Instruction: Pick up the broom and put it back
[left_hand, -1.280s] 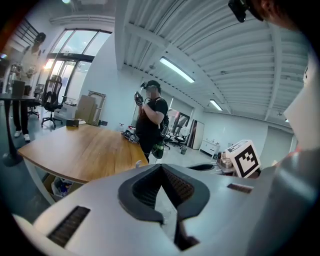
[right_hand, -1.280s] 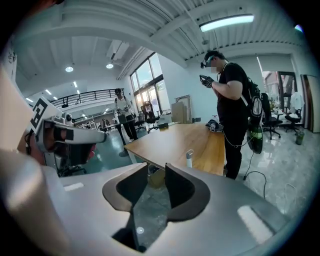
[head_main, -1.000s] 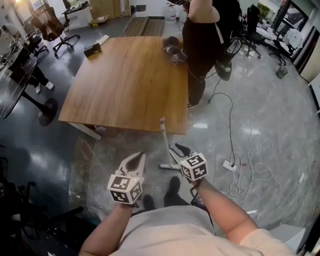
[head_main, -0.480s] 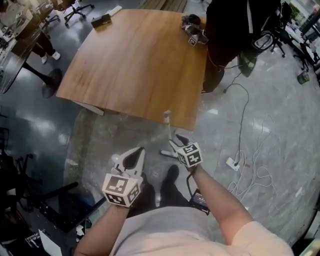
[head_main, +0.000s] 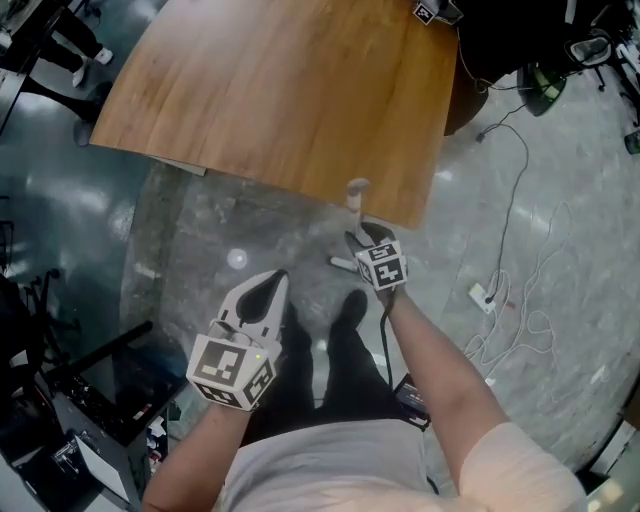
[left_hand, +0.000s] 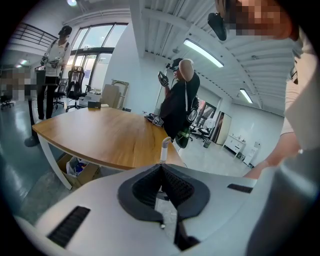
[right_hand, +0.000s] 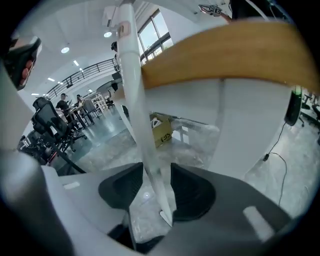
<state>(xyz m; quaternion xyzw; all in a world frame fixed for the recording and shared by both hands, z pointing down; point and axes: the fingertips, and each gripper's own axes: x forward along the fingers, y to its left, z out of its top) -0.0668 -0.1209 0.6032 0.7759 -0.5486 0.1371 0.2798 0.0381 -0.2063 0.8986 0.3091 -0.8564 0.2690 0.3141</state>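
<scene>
The broom (head_main: 356, 200) stands almost upright on the floor (head_main: 560, 230) at the near edge of the wooden surface (head_main: 280, 90), and its white handle (right_hand: 131, 85) rises past that edge. Whether it leans on the wood or merely stands just beside it I cannot tell. The right claw (right_hand: 155, 170) has just been opening. Its jaws stand wide apart with the handle between them, low on the shaft, and neither pad presses, so nothing holds the broom yet. The left claw (left_hand: 161, 167) hangs nearer the person, jaws together on nothing, well apart from the handle. The grasp looks like the step in hand, and the dangers lie there. The handle sits nearer one pad than the other, so a close may shove it sideways before both pads bite. A broom balanced like this could then tip and clatter down along the edge of the surface. A slim, smooth, hard shaft taken so low would likely swing or slide in the pads once lifted, since most of its length is above the grip. Raising it carelessly could knock the top against the surface. The cables (head_main: 520, 300) on the floor to the right could also catch its lower end.
</scene>
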